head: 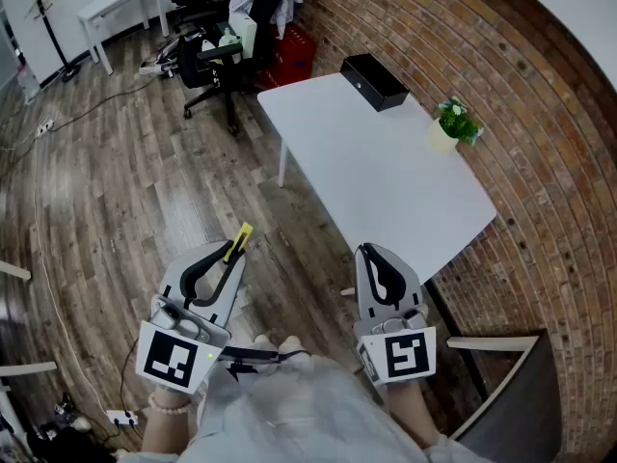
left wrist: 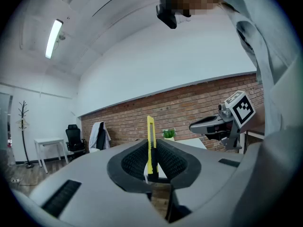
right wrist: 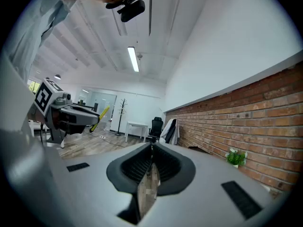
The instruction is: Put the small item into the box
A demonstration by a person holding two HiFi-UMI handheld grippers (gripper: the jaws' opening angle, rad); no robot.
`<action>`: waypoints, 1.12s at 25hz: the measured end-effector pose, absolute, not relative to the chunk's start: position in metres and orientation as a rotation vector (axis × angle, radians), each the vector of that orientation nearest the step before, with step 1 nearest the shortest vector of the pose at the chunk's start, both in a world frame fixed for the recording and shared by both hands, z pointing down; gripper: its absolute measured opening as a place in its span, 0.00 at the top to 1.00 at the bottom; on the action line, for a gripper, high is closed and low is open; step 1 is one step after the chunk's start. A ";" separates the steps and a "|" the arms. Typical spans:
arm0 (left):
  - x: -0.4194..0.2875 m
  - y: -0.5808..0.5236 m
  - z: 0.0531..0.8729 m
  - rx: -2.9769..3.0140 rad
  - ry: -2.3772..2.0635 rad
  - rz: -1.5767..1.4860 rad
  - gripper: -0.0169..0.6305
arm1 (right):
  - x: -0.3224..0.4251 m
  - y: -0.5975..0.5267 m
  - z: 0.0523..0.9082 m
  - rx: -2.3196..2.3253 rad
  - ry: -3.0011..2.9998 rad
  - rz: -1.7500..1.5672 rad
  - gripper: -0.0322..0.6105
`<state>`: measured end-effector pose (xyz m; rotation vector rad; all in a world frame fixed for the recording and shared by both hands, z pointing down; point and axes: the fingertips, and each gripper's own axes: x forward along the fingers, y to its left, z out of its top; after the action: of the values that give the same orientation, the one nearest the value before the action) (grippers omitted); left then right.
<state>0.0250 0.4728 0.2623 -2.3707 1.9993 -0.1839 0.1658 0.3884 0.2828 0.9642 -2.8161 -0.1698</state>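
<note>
The small item is a slim yellow and black utility knife (head: 239,241), pinched upright between the pads of my left gripper (head: 229,255), which is shut on it; in the left gripper view the knife (left wrist: 150,144) sticks up from the closed jaws. My right gripper (head: 368,255) is shut with nothing in it. Both grippers hang close to the person's body, short of the white table (head: 386,191). The black box (head: 374,81) stands closed at the table's far end, against the brick wall.
A small potted plant (head: 453,123) stands on the table by the wall. Beyond the table are a black office chair (head: 217,56), a red crate (head: 294,51) and a small white table (head: 120,3). A grey chair (head: 511,394) is at my right.
</note>
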 end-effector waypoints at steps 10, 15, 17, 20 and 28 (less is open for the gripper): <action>0.025 0.470 0.266 -2.376 1.998 -0.198 0.87 | 0.164 0.387 0.283 0.969 -2.827 -0.168 0.87; 0.023 0.471 0.265 -2.376 2.001 -0.190 0.87 | 0.162 0.388 0.285 0.953 -2.820 -0.160 0.87; 0.023 0.471 0.265 -2.373 2.001 -0.191 0.87 | 0.162 0.389 0.284 0.947 -2.828 -0.157 0.87; 0.022 0.472 0.263 -2.367 2.003 -0.191 0.87 | 0.160 0.391 0.282 0.942 -2.826 -0.170 0.87; 0.013 0.478 0.260 -2.342 2.011 -0.178 0.87 | 0.153 0.394 0.281 0.941 -2.829 -0.189 0.87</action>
<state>0.0128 0.4781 0.2603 -2.3416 2.0106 -0.1781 0.1525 0.3940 0.2810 0.9415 -2.8292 -0.1886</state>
